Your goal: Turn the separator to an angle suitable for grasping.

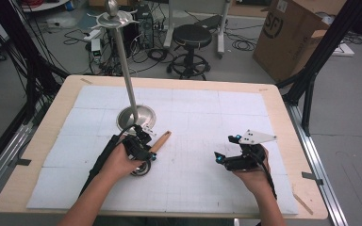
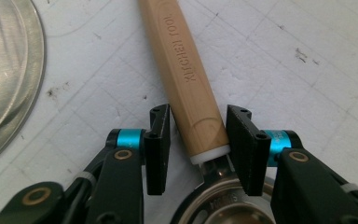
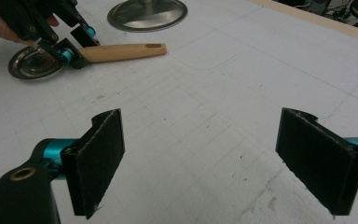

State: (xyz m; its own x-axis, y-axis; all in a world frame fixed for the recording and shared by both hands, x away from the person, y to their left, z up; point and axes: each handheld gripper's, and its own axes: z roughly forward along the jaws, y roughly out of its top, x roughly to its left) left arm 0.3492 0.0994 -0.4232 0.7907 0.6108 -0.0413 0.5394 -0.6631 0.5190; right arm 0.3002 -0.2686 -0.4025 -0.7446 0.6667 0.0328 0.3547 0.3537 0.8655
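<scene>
Table (image 1: pixel 37 188), wood-edged, covered by a white gridded mat (image 1: pixel 193 122).

Tall metal stand (image 1: pixel 122 56) rises from a round steel base (image 1: pixel 136 117) at the mat's left-centre; the same base lies far off in the right gripper view (image 3: pixel 147 13) and at the left edge of the left gripper view (image 2: pixel 4 70).

Right gripper (image 1: pixel 224 157) is held low over bare mat, right of centre, well apart from the tool; jaws spread wide, nothing between them (image 3: pixel 200 158).

Left gripper (image 1: pixel 146 149) sits just below the stand base. Its jaws flank the strainer's wooden handle (image 2: pixel 182 70) near the metal collar: right pad touching the wood, left pad with a thin gap, so not fully clamped.

Strainer (image 1: pixel 142 168) lies flat on the mat, bowl toward the person, handle angled up-right (image 1: pixel 161 140).
</scene>
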